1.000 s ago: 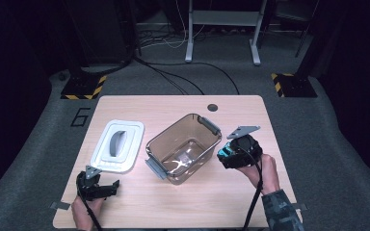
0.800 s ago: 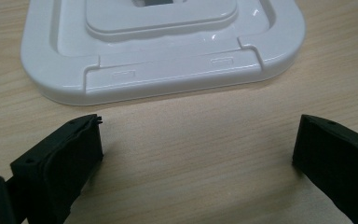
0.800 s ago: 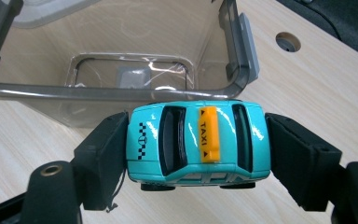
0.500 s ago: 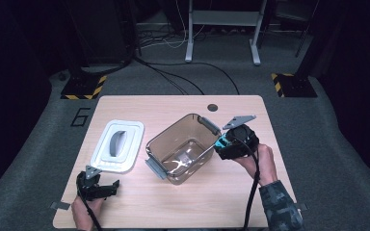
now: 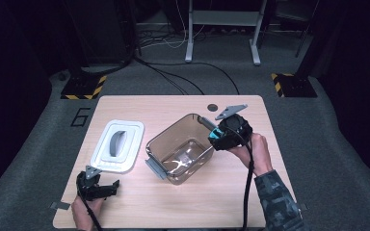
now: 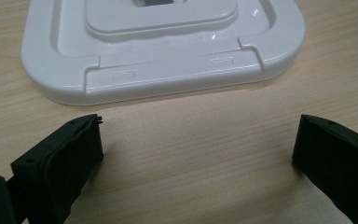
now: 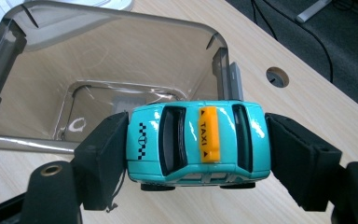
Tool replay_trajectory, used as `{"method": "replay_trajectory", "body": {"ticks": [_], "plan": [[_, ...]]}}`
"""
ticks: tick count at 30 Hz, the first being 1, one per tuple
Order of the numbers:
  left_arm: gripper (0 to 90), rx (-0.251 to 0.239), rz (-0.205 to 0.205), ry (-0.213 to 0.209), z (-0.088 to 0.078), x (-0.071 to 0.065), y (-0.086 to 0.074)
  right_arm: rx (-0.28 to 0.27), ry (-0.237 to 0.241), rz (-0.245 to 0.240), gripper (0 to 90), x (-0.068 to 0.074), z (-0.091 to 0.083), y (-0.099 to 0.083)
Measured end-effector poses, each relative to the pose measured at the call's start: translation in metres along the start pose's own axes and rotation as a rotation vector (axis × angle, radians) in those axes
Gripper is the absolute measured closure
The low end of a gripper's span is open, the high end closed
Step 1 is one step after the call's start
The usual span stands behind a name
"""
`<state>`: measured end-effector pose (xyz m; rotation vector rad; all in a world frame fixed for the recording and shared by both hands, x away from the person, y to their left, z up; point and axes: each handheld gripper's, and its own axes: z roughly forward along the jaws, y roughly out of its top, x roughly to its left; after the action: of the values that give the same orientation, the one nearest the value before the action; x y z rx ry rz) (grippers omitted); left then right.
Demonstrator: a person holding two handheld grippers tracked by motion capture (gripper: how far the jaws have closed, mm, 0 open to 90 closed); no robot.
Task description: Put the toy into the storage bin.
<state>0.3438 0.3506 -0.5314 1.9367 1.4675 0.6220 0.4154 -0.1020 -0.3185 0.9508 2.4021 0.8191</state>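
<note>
Right gripper view is showing the right gripper (image 7: 198, 154) clamping a teal toy taxi (image 7: 198, 140) by its front and rear ends, the pads (image 7: 105, 154) pressing on both; the car's roof, bearing a yellow TAXI sign, is facing the camera, and its wheels are pointing toward the bottom of the view; beyond it the clear brown container (image 7: 121, 65) is sitting open on the wooden table (image 7: 307, 88), the taxi hanging above the table just beside the container's near rim. In the high view the left gripper (image 5: 107, 188) is resting at the near left of the table, its jaws standing wide apart with only bare wood between them; just ahead of it the white lid (image 5: 118, 147) is lying flat. Further in, the container is standing at the table's middle, and the right gripper (image 5: 214, 137) is hovering at its right-hand rim; a dark round hole (image 5: 212, 107) is showing near the far edge.
</note>
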Motion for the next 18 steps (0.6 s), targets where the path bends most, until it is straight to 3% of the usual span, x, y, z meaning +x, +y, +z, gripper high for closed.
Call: {"method": "replay_trajectory", "body": {"ticks": [16, 18], "plan": [[1.1, 0.000, -0.001, 0.000, 0.000, 0.000, 0.000, -0.002, 0.015, -0.027, 24.4, 0.003, 0.007, 0.028], [1.1, -0.001, -0.002, 0.000, 0.000, 0.000, 0.000, -0.004, 0.026, -0.051, 24.5, 0.002, 0.009, 0.031]]}}
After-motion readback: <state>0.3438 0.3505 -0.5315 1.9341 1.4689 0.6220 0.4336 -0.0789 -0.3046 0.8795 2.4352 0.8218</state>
